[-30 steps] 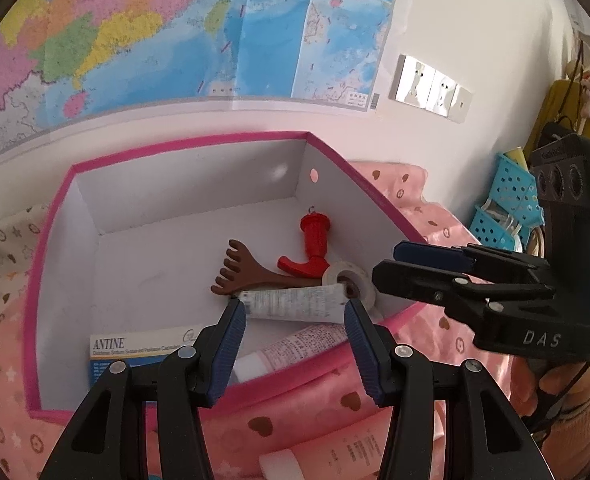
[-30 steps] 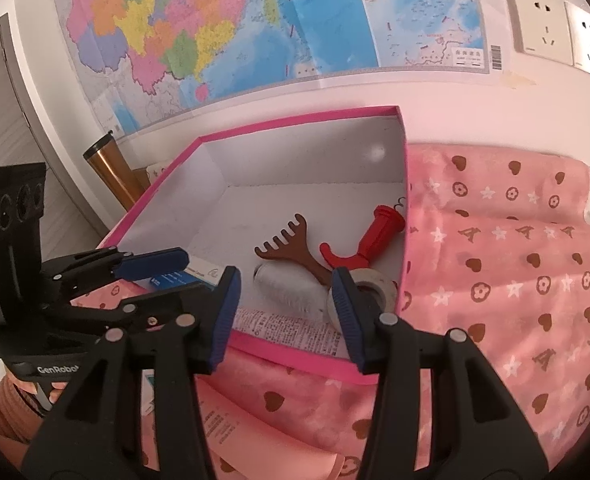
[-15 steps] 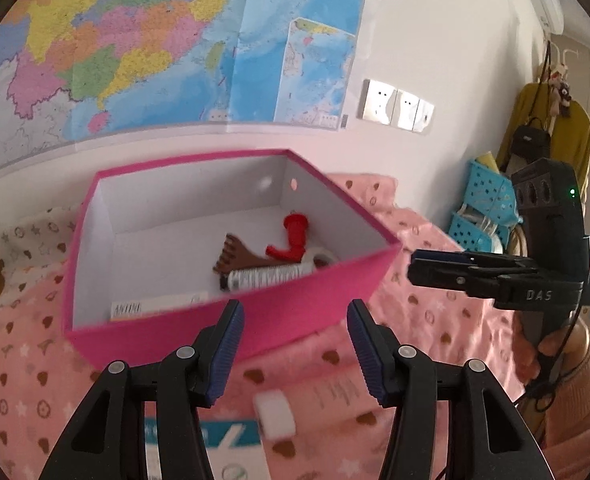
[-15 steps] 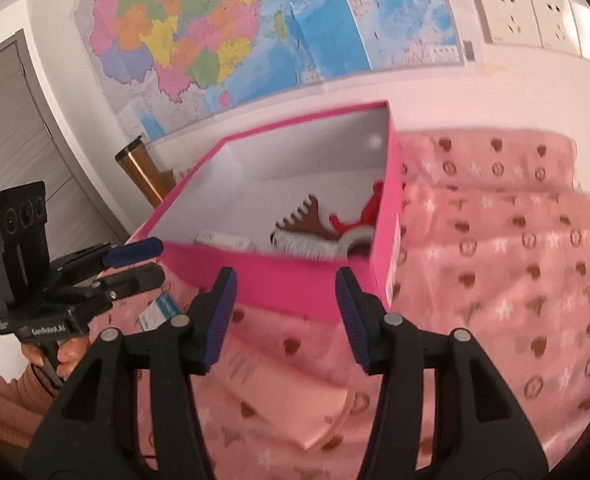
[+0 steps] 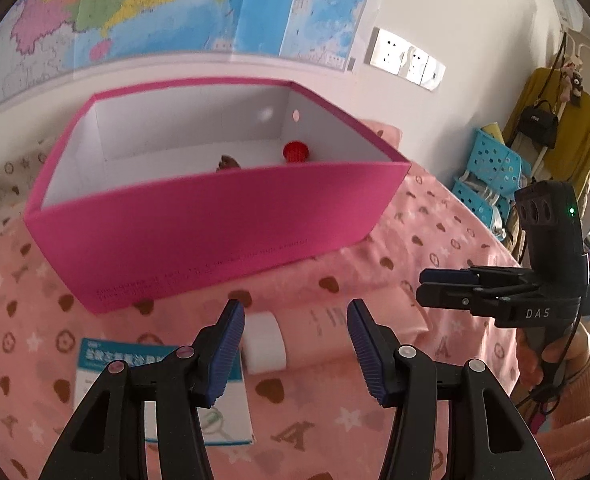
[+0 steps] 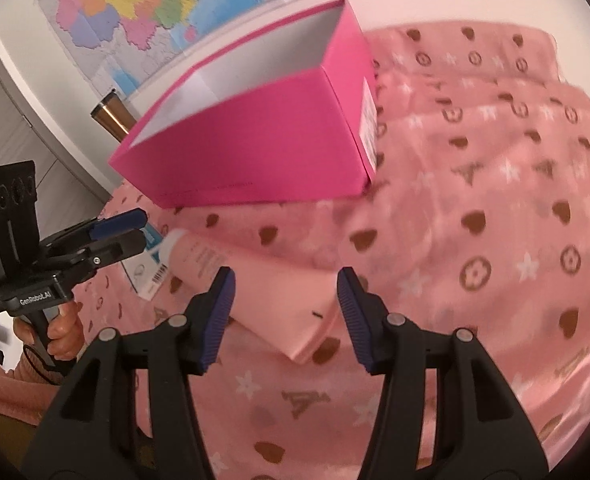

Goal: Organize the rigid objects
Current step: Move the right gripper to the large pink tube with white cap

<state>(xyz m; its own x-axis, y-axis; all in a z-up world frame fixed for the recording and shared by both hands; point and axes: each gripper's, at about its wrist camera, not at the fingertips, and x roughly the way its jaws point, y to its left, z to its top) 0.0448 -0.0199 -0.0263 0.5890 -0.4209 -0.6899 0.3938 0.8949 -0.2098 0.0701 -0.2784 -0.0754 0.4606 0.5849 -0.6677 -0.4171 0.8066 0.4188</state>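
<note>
A pink open box stands on the pink patterned cloth; it also shows in the right wrist view. Inside, only the tops of a red toy and a brown rake show. A pink tube with a white cap lies in front of the box, also in the right wrist view. A white-and-blue packet lies beside it. My left gripper is open and empty over the tube's cap end. My right gripper is open and empty over the tube's flat end.
The cloth covers the surface to the right of the box. A wall map and sockets are behind. Blue baskets stand at the right. A copper tumbler stands behind the box's left corner.
Both grippers have pulled back and dropped from over the box to the cloth in front of it. The tube and the packet have come into view. Both stay open.
</note>
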